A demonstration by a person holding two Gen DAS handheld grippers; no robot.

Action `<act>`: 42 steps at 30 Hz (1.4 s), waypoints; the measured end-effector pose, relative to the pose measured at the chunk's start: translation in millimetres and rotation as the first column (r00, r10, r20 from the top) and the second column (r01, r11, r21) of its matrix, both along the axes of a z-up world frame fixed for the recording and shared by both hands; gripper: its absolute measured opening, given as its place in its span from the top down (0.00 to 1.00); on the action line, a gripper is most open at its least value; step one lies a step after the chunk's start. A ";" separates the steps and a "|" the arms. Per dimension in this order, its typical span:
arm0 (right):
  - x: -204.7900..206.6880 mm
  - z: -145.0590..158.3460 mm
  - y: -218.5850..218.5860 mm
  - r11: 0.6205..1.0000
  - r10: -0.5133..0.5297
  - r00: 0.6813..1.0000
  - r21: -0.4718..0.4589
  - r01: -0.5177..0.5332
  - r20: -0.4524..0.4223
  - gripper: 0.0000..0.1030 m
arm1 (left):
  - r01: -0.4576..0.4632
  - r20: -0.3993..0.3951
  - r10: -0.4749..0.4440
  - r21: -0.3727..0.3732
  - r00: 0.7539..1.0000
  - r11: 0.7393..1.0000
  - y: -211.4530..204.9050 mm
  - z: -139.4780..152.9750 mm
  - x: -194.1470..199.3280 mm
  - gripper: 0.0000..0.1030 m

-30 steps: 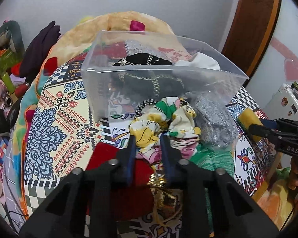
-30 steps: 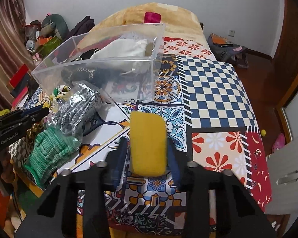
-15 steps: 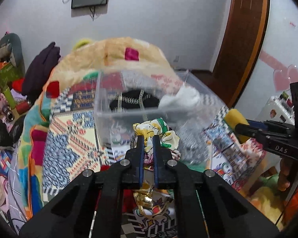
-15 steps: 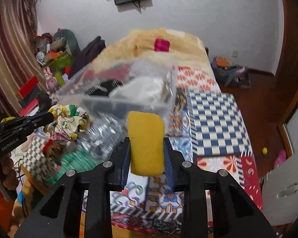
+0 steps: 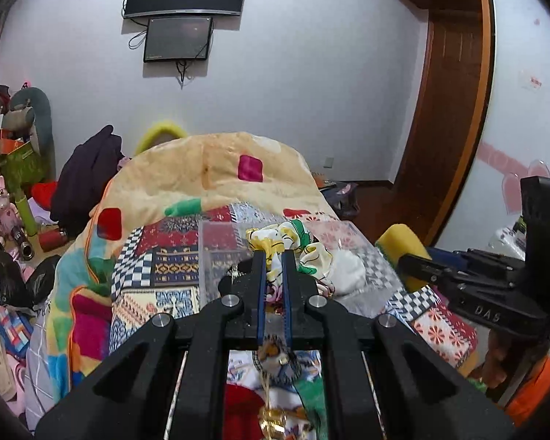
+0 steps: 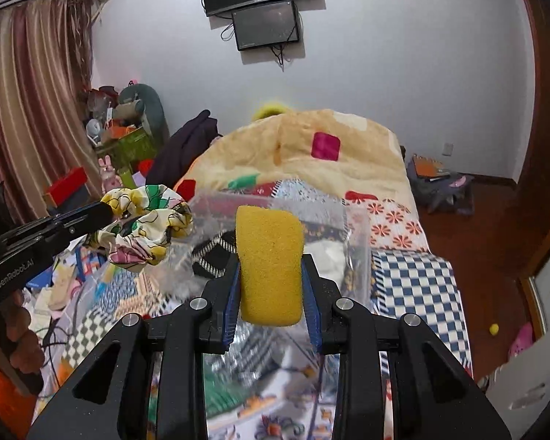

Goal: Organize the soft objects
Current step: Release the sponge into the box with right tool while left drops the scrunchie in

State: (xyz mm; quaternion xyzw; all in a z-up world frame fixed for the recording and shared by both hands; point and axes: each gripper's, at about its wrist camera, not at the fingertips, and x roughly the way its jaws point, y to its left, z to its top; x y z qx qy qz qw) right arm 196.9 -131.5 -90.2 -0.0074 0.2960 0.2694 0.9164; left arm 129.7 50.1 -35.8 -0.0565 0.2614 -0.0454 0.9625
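Note:
My left gripper (image 5: 274,256) is shut on a floral fabric scrunchie (image 5: 293,242) and holds it in the air above the near wall of a clear plastic bin (image 5: 220,245). The scrunchie also shows at the left of the right wrist view (image 6: 146,227). My right gripper (image 6: 271,260) is shut on a yellow sponge (image 6: 270,264), raised in front of the bin (image 6: 355,242). The sponge also shows at the right of the left wrist view (image 5: 399,242). The bin holds a black item with white trim (image 6: 211,253) and a white soft item (image 6: 328,253).
The bin stands on a patterned bedspread (image 6: 414,282). A silvery bag (image 6: 245,352) and a green knit item (image 6: 216,396) lie below my right gripper. A folded quilt (image 5: 209,179) is heaped behind the bin. Clutter lines the left wall.
Both grippers have risen from the bedspread. The left one closed on the scrunchie and lifted it to bin height. The right one carried the sponge up towards the bin.

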 end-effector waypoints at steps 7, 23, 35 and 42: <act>29.8 -2.9 22.4 1.000 -0.001 1.000 -0.003 0.001 -0.019 0.73 | -0.019 -0.040 0.020 0.024 0.999 1.000 -0.1 -13.6 35.2 0.94; 63.5 -43.1 44.1 0.995 -0.020 0.992 -0.095 0.008 -0.127 0.71 | -0.022 -0.236 0.033 0.049 0.971 0.999 -3.4 -77.4 97.8 0.93; 55.3 -34.9 38.9 0.993 -0.030 0.996 -0.115 0.020 -0.089 0.44 | -0.033 -0.240 0.043 0.046 0.970 0.998 -2.6 -76.9 96.7 0.65; 36.8 -13.7 32.5 0.994 -0.030 1.000 -0.105 0.029 -0.007 0.34 | -0.044 -0.183 0.050 0.039 0.982 0.998 -1.7 -56.7 78.1 0.50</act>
